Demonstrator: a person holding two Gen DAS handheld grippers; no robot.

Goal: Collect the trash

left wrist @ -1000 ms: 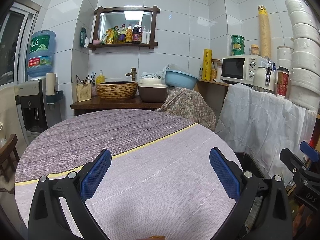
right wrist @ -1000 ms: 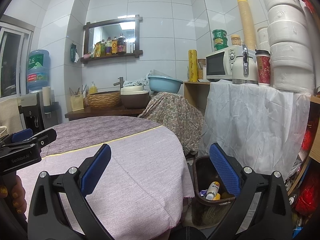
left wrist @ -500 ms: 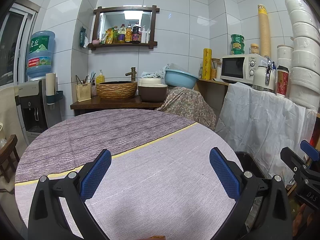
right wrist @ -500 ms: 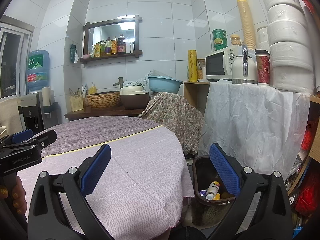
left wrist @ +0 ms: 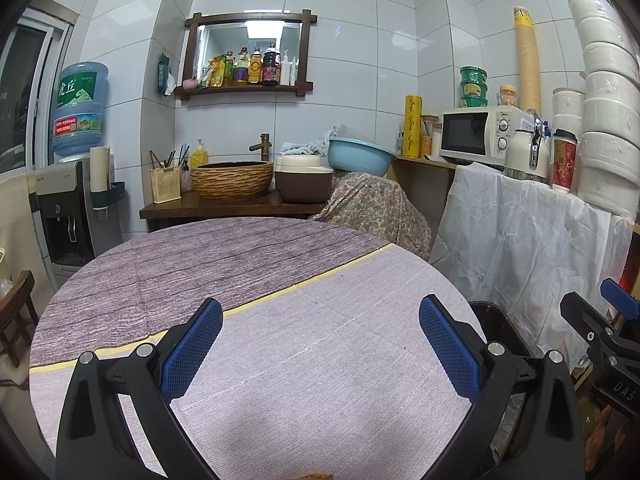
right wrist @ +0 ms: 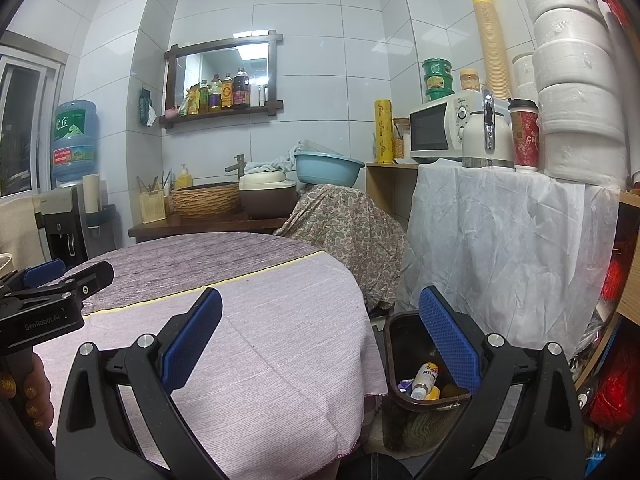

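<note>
left claw (left wrist: 320,344) splayed, right claw (right wrist: 320,336) splayed

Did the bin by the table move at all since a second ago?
No. In the right wrist view the bin sits at the same spot beside the table's hanging cloth edge, below the white sheet, as before.
</note>
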